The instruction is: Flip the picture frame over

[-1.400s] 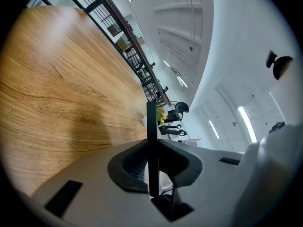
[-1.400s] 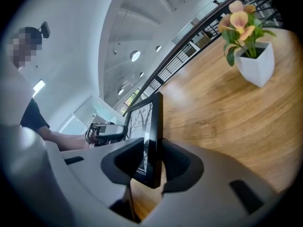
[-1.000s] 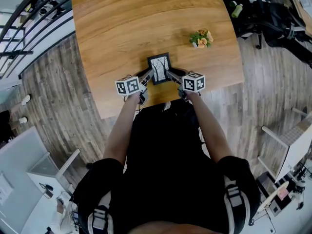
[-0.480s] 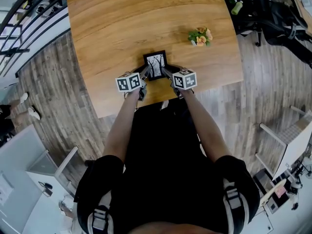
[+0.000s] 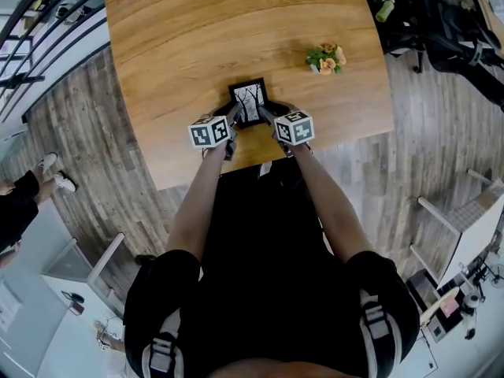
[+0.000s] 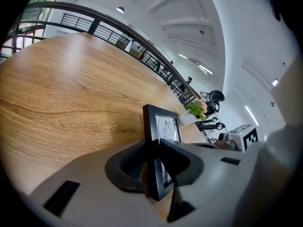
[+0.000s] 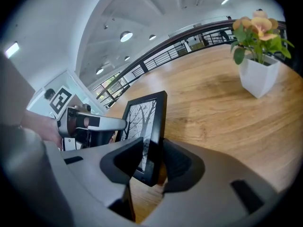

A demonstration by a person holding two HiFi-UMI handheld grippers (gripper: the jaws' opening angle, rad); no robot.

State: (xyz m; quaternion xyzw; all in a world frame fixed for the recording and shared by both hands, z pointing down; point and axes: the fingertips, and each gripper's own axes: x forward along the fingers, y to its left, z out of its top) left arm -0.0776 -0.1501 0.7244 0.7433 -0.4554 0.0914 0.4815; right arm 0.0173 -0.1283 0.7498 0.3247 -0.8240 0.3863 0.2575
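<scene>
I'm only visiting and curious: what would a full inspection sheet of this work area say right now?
Surface: wooden table, holding only two things.
Job's things: picture frame, picture side showing, tilted up near the table's front edge.
Clutter: small potted flowers, apart, farther right.
Grippers: left gripper has the frame's left edge between jaws that have just been opening; right gripper clasps its right edge.
Cables: nothing seen.
Surroundings: plank floor, railing, a bystander's legs at left.
</scene>
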